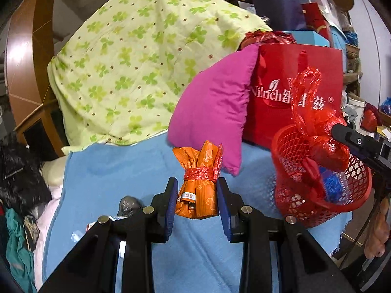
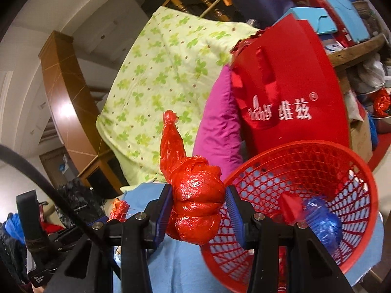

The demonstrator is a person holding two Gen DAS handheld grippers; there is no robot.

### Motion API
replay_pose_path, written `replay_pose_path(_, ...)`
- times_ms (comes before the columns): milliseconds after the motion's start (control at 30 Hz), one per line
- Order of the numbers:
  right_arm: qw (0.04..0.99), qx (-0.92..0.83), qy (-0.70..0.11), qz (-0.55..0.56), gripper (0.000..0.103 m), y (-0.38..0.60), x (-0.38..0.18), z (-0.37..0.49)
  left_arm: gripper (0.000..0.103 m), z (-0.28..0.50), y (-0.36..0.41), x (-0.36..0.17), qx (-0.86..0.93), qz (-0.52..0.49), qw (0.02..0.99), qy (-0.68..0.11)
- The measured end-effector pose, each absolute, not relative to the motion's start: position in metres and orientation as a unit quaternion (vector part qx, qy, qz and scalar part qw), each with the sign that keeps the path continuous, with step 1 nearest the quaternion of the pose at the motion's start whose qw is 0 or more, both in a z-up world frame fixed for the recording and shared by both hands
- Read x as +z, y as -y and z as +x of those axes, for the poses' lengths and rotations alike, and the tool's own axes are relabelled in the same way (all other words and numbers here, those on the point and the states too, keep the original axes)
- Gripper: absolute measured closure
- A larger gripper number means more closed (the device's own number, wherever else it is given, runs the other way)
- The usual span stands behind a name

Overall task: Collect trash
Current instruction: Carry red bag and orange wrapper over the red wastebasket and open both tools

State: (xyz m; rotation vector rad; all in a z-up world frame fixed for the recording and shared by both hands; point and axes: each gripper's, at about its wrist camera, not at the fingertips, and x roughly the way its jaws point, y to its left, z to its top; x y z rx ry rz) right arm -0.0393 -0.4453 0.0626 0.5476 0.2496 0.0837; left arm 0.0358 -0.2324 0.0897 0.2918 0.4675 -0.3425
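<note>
My left gripper (image 1: 196, 190) is shut on an orange patterned packet (image 1: 198, 195) tied with a red ribbon, held just above the blue sheet (image 1: 110, 171). My right gripper (image 2: 198, 202) is shut on a knotted red plastic bag (image 2: 195, 200), whose twisted tail sticks upward. In the left wrist view that red bag (image 1: 327, 151) hangs over the rim of a red mesh basket (image 1: 361, 183), to the right of my left gripper. The basket (image 2: 317, 146) stands on the sheet and holds a crumpled blue plastic bag (image 2: 322, 219) and a red scrap (image 2: 290, 207).
Behind the basket stand a red paper shopping bag (image 1: 293, 78), a magenta pillow (image 1: 215, 102) and a green clover quilt (image 1: 127, 63). A grey crumpled bag (image 1: 129, 205) lies by my left fingers. Dark clothes (image 1: 19, 175) are piled at the left. A person's hand (image 1: 376, 232) shows at the right edge.
</note>
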Motion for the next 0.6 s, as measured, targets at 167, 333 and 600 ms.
replay_pose_path(167,0.951,0.031,-0.115,0.284,0.056,0.458,0.063,-0.046,0.069,0.032,0.249,0.094,-0.179,0.155,0.946,-0.221)
replay_pose_path(333,0.948,0.024,-0.111,0.296,0.056,0.469,0.062,-0.051,0.069,0.03,0.264,0.097,-0.191,0.163,0.943,-0.216)
replay_pose_path(600,0.941,0.009,-0.106,0.322,0.056,0.489,0.057,-0.062,0.069,0.028,0.287,0.098,-0.219,0.161,0.938,-0.214)
